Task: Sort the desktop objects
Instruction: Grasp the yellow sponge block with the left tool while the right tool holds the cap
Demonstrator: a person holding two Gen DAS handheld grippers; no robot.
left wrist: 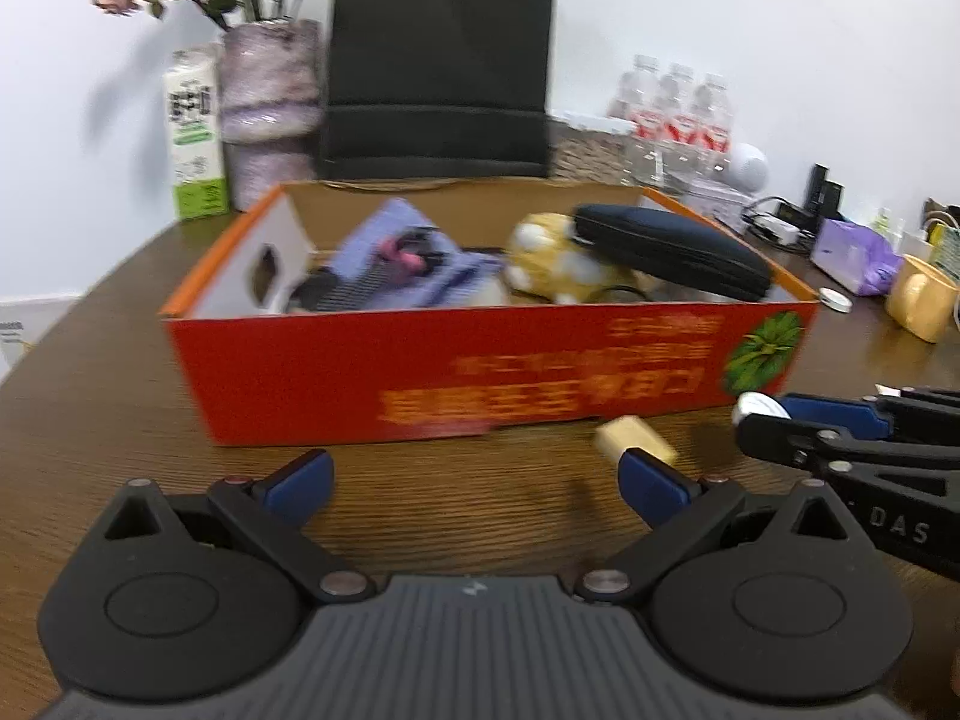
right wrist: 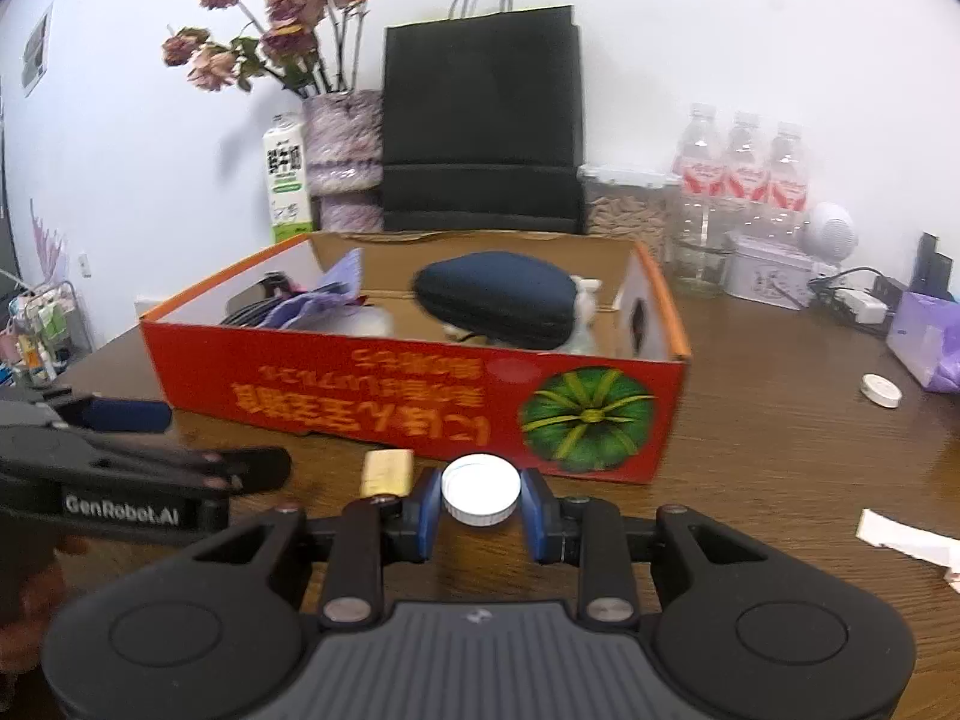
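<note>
A red cardboard box [left wrist: 480,372] [right wrist: 384,384] stands on the brown table, holding a dark zip case [left wrist: 672,249] [right wrist: 498,297], a yellow plush toy [left wrist: 558,264] and purple items [left wrist: 408,258]. My right gripper [right wrist: 480,498] is shut on a white bottle cap [right wrist: 480,489], just in front of the box; in the left wrist view it comes in from the right with the cap [left wrist: 759,407] at its tip. My left gripper [left wrist: 474,477] is open and holds nothing. A small tan block [left wrist: 630,441] [right wrist: 389,471] lies on the table beside its right finger.
Behind the box stand a black paper bag [right wrist: 480,120], a vase of dried flowers [right wrist: 342,144], a milk carton [right wrist: 287,177] and water bottles [right wrist: 738,174]. To the right lie another white cap [right wrist: 879,390], a purple pack [right wrist: 924,339], a yellow mug [left wrist: 921,297] and white paper [right wrist: 900,537].
</note>
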